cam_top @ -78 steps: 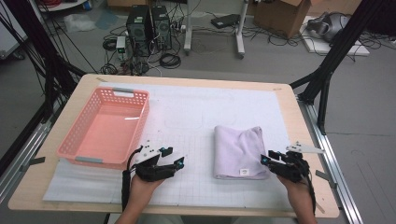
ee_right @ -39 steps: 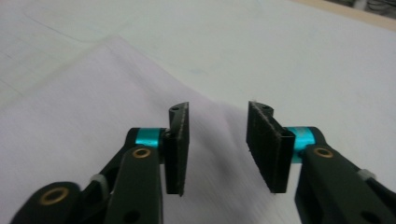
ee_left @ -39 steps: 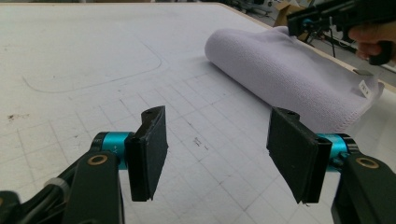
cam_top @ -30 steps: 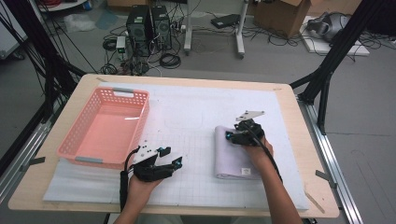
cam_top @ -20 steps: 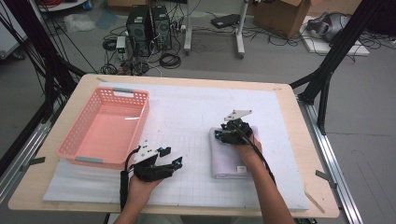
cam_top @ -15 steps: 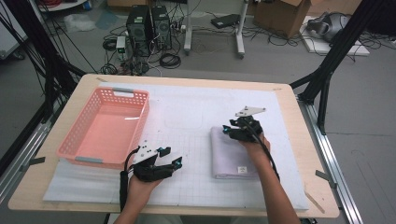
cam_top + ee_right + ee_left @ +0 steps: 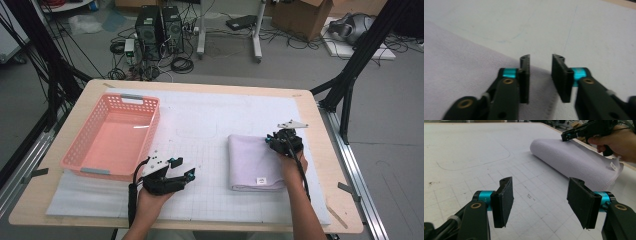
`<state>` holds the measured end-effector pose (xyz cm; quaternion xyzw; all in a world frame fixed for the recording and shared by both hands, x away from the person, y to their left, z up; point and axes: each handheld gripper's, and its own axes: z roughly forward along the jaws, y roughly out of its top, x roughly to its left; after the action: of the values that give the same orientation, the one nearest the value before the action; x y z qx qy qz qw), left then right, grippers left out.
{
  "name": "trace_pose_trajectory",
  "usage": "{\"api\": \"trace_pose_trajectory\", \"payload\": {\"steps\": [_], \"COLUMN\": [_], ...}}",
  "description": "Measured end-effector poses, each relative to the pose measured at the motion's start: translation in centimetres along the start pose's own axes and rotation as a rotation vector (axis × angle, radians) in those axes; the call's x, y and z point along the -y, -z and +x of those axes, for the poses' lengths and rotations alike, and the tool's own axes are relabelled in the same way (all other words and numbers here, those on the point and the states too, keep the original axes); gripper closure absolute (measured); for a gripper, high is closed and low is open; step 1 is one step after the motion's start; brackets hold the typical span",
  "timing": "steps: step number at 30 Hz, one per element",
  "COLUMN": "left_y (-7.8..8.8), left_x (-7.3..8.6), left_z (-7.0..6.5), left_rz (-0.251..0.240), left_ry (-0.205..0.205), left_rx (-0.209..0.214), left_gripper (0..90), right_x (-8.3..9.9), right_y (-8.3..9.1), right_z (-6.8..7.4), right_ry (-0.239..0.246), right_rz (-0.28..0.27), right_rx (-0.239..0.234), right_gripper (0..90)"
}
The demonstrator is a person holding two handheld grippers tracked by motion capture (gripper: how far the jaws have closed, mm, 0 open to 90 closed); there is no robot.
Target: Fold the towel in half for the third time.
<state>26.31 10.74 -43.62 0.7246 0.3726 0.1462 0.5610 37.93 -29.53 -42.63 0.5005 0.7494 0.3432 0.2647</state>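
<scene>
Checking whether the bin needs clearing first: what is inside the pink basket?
The pink basket looks empty: its bare floor shows through, with a light glare. The strip of floor behind its near wall is hidden.

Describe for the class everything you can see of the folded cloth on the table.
The folded cloth is pale lilac, soft and towel-like, folded into a thick rectangle with a rounded fold along one long side and stitched edges opposite. A small white label shows near one corner. It lies flat on the gridded white mat, right of centre. The right gripper is at its far right edge, jaws slightly apart over the hem.
</scene>
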Motion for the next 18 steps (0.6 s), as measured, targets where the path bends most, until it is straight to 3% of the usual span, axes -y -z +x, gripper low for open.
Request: {"api": "trace_pose_trajectory", "payload": {"steps": [2,4,7,9,12,16,18], "left_y": [0.0,0.0,0.1,0.1,0.3,0.2,0.1], "left_x": [0.0,0.0,-0.1,-0.1,-0.2,-0.2,-0.2], "left_z": [0.0,0.0,0.1,0.1,0.1,0.1,0.1], "left_rz": [0.0,-0.002,-0.01,-0.015,-0.026,-0.033,-0.035], "left_ry": [0.0,-0.002,0.001,0.008,0.014,0.01,0.009], "left_rx": [-0.002,-0.001,-0.001,0.0,0.005,0.003,0.004], "left_gripper": [38.2,38.2,38.0,37.7,37.1,37.0,36.8], "right_x": [-0.1,0.0,1.0,2.3,4.4,7.0,7.6], "right_y": [1.3,2.8,5.0,6.3,7.4,7.6,8.2], "right_z": [-0.2,-0.3,0.5,1.3,1.8,1.8,1.7], "right_ry": [0.01,0.001,0.045,0.088,0.099,0.109,0.123], "right_rz": [-0.034,-0.067,-0.09,-0.082,-0.047,0.01,0.0], "right_rx": [-0.029,-0.088,-0.138,-0.167,-0.209,-0.238,-0.228], "right_gripper": [61.0,55.9,55.1,61.5,67.1,66.8,67.3]}}
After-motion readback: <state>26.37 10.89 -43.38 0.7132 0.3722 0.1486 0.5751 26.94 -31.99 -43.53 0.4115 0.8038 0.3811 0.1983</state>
